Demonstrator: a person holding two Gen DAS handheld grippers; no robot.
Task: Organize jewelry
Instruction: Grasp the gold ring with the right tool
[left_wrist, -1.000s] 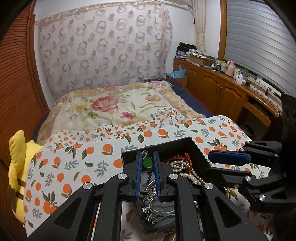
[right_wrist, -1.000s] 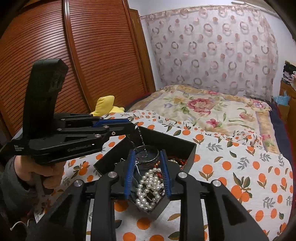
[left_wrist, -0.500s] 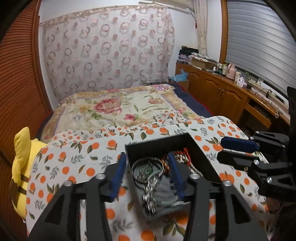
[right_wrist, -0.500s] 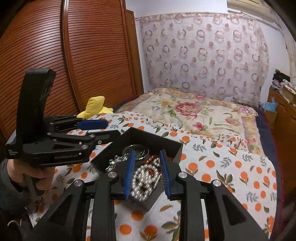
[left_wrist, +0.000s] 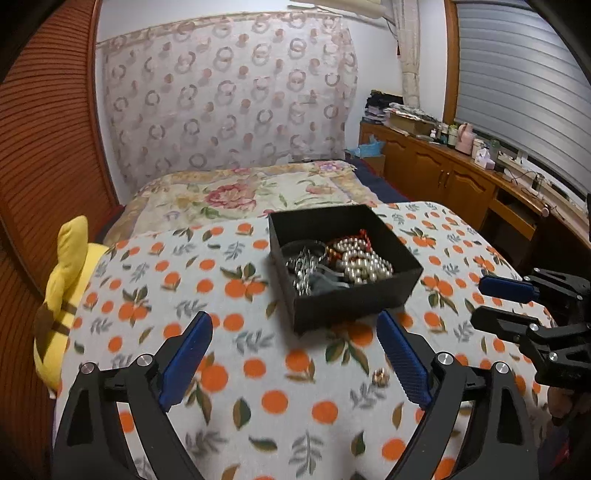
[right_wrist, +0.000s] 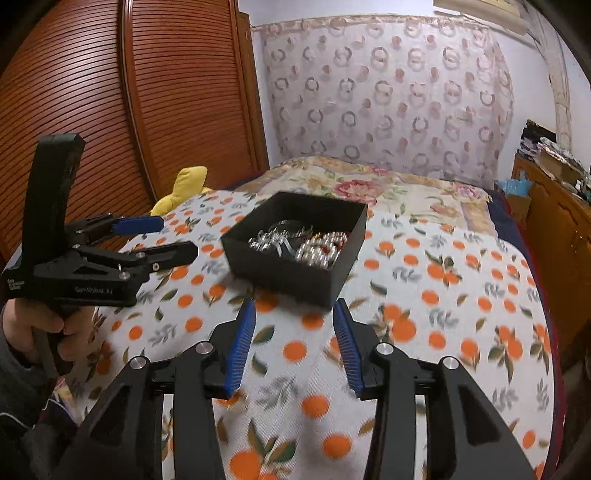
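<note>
Left wrist view shows the black box (left_wrist: 343, 273) on the orange-print blanket (left_wrist: 155, 295) with pearls (left_wrist: 364, 260), a silver chain (left_wrist: 303, 271) and red beads (left_wrist: 364, 236) heaped inside, where a second ago the left gripper (left_wrist: 295, 354) was pinched on a green-stoned piece right over it; that gripper now sits back on the near side of the box, spread wide and empty. The right gripper (right_wrist: 293, 343), which was closed around the pearls, has likewise backed off to the box's near side, parted and holding nothing. Both pieces look deposited, though a small ring-like item (left_wrist: 380, 377) lies on the blanket just short of the box, probably next.
</note>
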